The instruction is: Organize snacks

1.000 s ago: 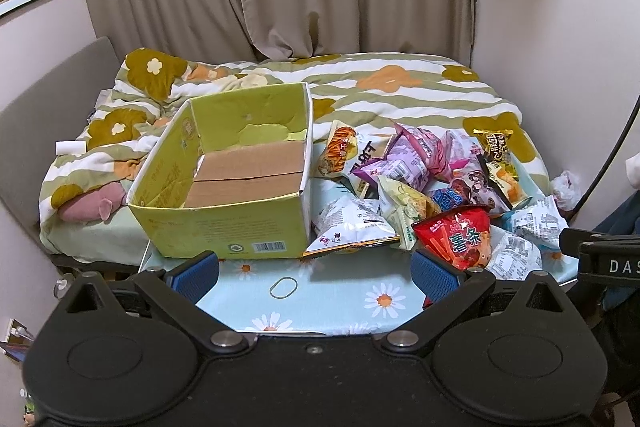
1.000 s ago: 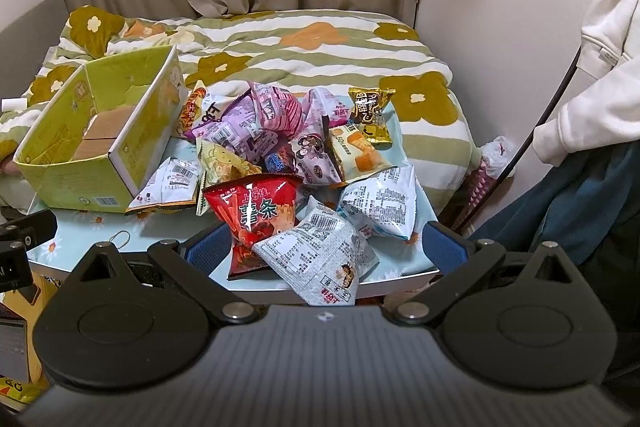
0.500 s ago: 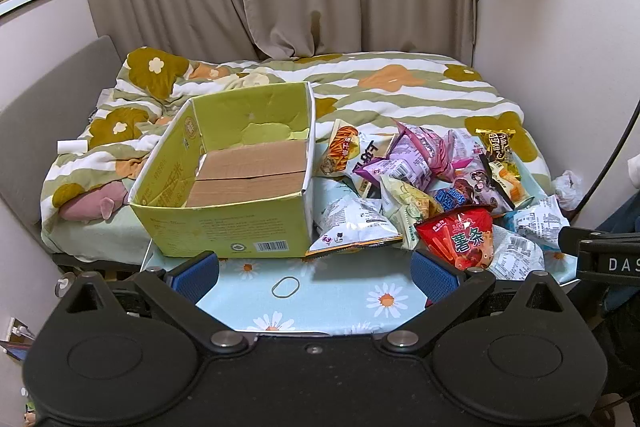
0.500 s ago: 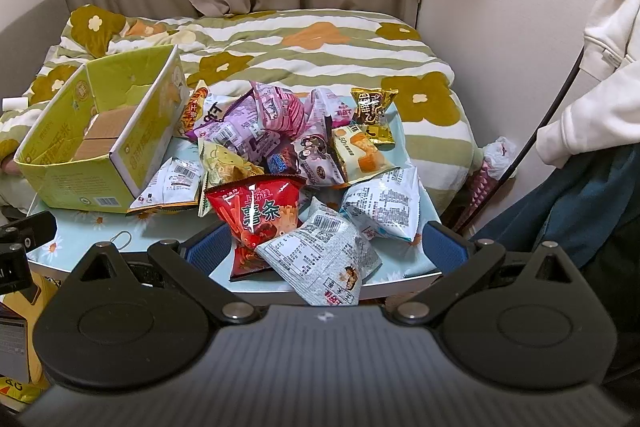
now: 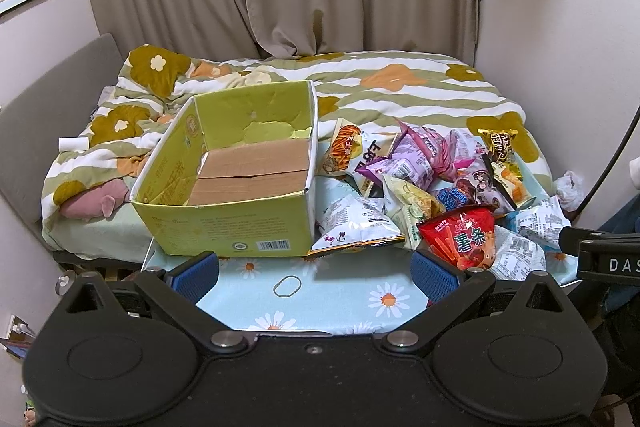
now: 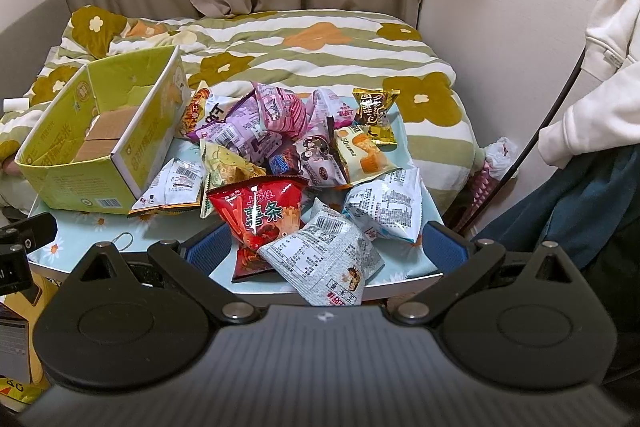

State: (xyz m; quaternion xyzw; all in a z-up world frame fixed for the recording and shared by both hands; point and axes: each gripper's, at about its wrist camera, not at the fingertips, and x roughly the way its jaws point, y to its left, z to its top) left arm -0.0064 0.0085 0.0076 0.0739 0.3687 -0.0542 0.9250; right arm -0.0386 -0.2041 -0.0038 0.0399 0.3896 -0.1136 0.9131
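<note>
- Left wrist view: the left gripper [image 5: 314, 273] hovers over the near edge of the table [image 5: 340, 291], its blue-padded jaws spread wide with nothing between them; the black body hides the table's front edge
- On that daisy-print cloth a rubber band [image 5: 287, 285] lies alone, just in front of the yellow-green cardboard box [image 5: 232, 223], which stands open on the table's left with only its brown bottom flaps showing inside
- Snack pile [image 5: 436, 183] sits right of the box; a white bag [image 5: 356, 223] touches the box's right wall, and the red bag [image 5: 460, 235] is partly covered by the left gripper's right finger
- Bags deeper in the pile overlap, so most labels are hard to make out
- Right wrist view: the right gripper [image 6: 326, 247] is also released, jaws wide apart, held above the table's near right side; a white-blue bag [image 6: 320, 259] lies between the fingers' line, overhanging the table edge, its lower corner cut off by the gripper body
- Gold packet [image 6: 374, 111] stands at the pile's far side, against the bed [image 6: 320, 39]
</note>
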